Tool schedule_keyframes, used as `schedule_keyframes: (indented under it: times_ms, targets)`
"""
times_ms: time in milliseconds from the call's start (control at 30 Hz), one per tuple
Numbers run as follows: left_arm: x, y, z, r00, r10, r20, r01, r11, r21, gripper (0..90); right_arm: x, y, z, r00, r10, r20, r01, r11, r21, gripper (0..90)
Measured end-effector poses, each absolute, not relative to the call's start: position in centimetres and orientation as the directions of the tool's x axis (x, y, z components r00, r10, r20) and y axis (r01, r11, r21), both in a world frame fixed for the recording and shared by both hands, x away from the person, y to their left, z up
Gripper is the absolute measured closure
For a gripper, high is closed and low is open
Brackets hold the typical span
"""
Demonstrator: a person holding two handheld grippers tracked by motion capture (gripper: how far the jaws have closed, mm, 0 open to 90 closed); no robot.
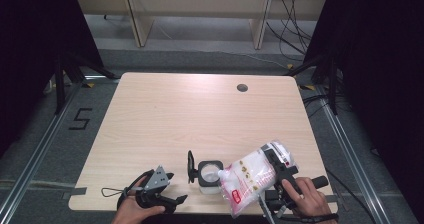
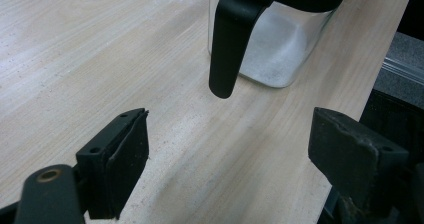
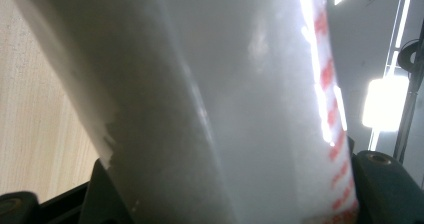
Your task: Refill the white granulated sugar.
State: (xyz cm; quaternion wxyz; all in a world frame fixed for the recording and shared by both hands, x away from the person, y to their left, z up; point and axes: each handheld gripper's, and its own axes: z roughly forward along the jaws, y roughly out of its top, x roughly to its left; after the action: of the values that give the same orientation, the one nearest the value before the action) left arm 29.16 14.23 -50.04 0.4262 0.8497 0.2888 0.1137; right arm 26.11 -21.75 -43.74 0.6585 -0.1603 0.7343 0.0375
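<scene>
Sideways, right gripper (image 1: 278, 170) clamping tilted bag (image 1: 248, 176)

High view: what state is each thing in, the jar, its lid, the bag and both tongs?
Jar: upright on the table, open, some white powder inside.
Lid: swung open, standing at the jar's left.
Bag: tilted, spout at the jar's mouth.
Right tongs: shut on the bag.
Left tongs: open, holding nothing, facing the jar.

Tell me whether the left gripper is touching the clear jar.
Apart. The left gripper view shows the left gripper open, bare table lying between its jaws and the clear jar ahead.
</scene>
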Motion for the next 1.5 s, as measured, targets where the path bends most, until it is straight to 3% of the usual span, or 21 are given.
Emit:
schedule_keyframes:
  times_ms: [233, 467, 567, 633, 800, 833, 900, 1100, 1133, 1500]
  targets:
    - [29.31, 14.35, -49.99, 0.825, 0.565, -0.025, 0.366, -0.500, 0.785, 16.1, 26.04, -21.96, -44.12, -0.098, -0.132, -0.986, -0.265, 0.959, -0.102, 40.9]
    - [29.26, 14.23, -50.08, 0.820, 0.572, -0.038, 0.374, -0.484, 0.791, 16.1, 26.28, -21.83, -43.81, -0.064, -0.178, -0.982, -0.306, 0.940, -0.150, 40.9]
    - [29.23, 14.19, -50.09, 0.817, 0.575, -0.039, 0.378, -0.483, 0.790, 16.1, 26.12, -21.97, -44.18, -0.097, -0.131, -0.987, -0.275, 0.956, -0.099, 40.9]
    - [29.26, 14.21, -50.08, 0.819, 0.572, -0.034, 0.373, -0.487, 0.790, 16.1, 26.13, -21.81, -43.62, -0.083, -0.186, -0.979, -0.284, 0.946, -0.156, 40.9]
    - [29.27, 14.23, -50.07, 0.819, 0.572, -0.033, 0.372, -0.487, 0.790, 16.1, 26.13, -21.84, -43.65, -0.072, -0.189, -0.979, -0.298, 0.941, -0.160, 40.9]
    - [29.27, 14.23, -50.07, 0.819, 0.572, -0.034, 0.372, -0.487, 0.790, 16.1, 26.13, -21.91, -43.95, -0.079, -0.150, -0.986, -0.297, 0.947, -0.120, 40.9]
    - [29.21, 14.20, -50.09, 0.814, 0.580, -0.041, 0.381, -0.479, 0.791, 16.1, 26.07, -21.75, -43.64, -0.065, -0.186, -0.980, -0.298, 0.941, -0.158, 40.9]
    - [29.30, 14.32, -50.01, 0.822, 0.570, -0.025, 0.368, -0.497, 0.786, 16.1, 26.11, -21.88, -43.95, -0.071, -0.158, -0.985, -0.295, 0.947, -0.130, 40.9]
    - [29.33, 14.35, -50.01, 0.824, 0.566, -0.024, 0.366, -0.499, 0.786, 16.1, 26.22, -21.78, -43.67, -0.055, -0.199, -0.979, -0.312, 0.934, -0.172, 40.9]
    - [29.25, 14.23, -50.06, 0.816, 0.577, -0.036, 0.374, -0.480, 0.793, 16.1, 26.07, -21.83, -43.86, -0.068, -0.173, -0.983, -0.296, 0.944, -0.145, 40.9]
